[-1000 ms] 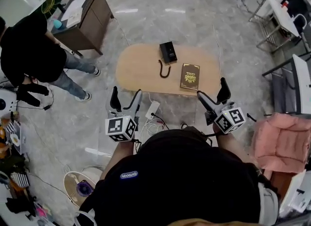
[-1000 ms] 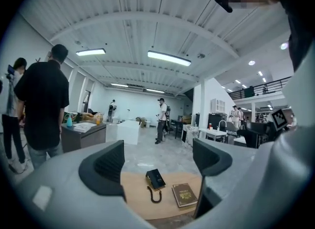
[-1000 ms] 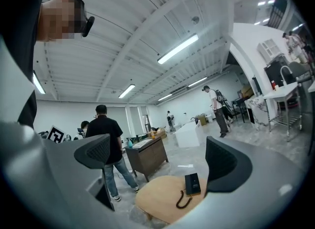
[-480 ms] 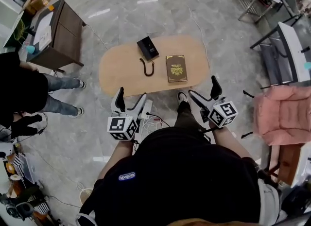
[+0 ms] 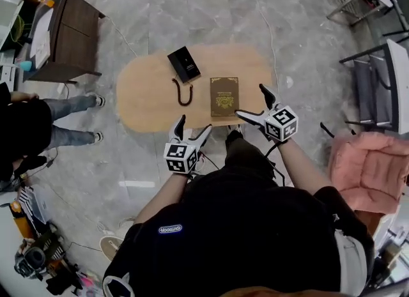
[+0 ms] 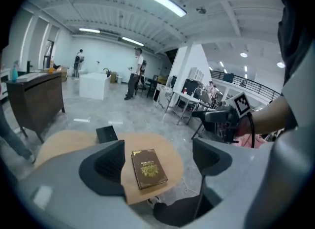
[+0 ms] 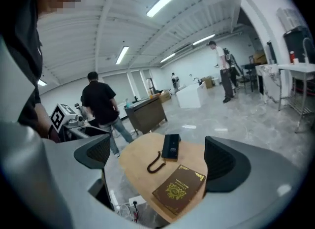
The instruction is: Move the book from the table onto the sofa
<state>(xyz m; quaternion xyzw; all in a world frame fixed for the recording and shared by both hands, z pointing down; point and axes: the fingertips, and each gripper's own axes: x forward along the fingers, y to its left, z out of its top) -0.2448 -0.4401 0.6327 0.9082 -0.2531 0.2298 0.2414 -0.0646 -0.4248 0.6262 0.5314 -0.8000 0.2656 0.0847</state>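
Note:
A brown book with gold print lies flat on the oval wooden table, near its front edge. It also shows as the book and the book in the gripper views. My left gripper hangs open at the table's front edge, left of the book. My right gripper stands open just right of the book, nothing between its fingers. The pink sofa sits at the far right.
A black box and a dark curved cord lie on the table left of the book. A dark cabinet stands at upper left, a person at left, metal desks at right. Cables lie on the floor under the table.
I have stepped closer to the table. Both grippers moved forward; the right one now reaches beside the book and the left one reaches the table's front edge.

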